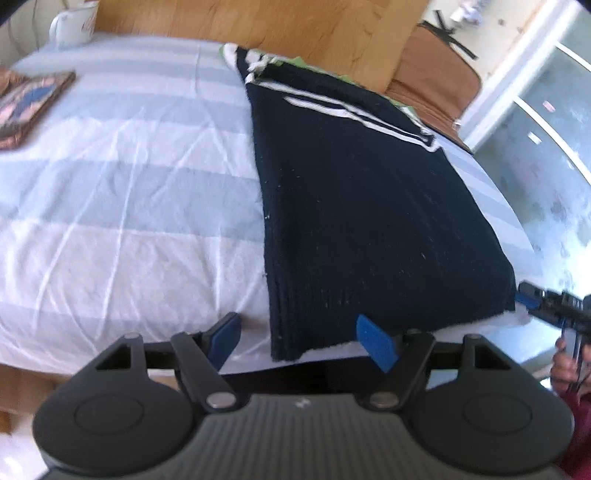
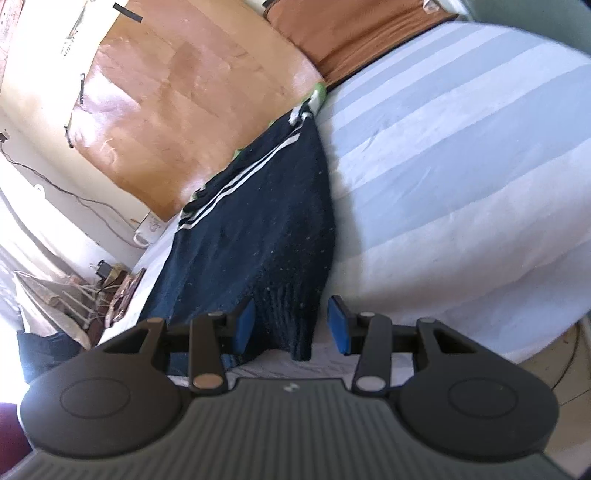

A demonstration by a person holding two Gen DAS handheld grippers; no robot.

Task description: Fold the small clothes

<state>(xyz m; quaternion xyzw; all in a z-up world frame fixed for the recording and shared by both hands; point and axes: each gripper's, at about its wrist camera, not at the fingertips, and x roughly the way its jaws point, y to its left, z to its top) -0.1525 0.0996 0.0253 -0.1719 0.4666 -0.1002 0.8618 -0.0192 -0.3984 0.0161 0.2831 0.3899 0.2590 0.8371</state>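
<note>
The right gripper point(image 2: 291, 325) is hovering low over the near corner of a dark navy sweater point(image 2: 258, 229) that is lying on a bed with a striped sheet point(image 2: 461, 166). Its blue pads point(image 2: 339, 325) are standing apart, with the ribbed hem between them but not pressed. White stripes are crossing the sweater's far part. A wooden headboard point(image 2: 192, 92) is standing behind.

Folded sweater point(image 1: 369, 206) flat on the bed point(image 1: 129, 177), along its edge. Mug point(image 1: 75, 22) and book point(image 1: 27, 107) well apart from the sweater, across the bed. Cushion point(image 1: 432, 81) behind the sweater.
</note>
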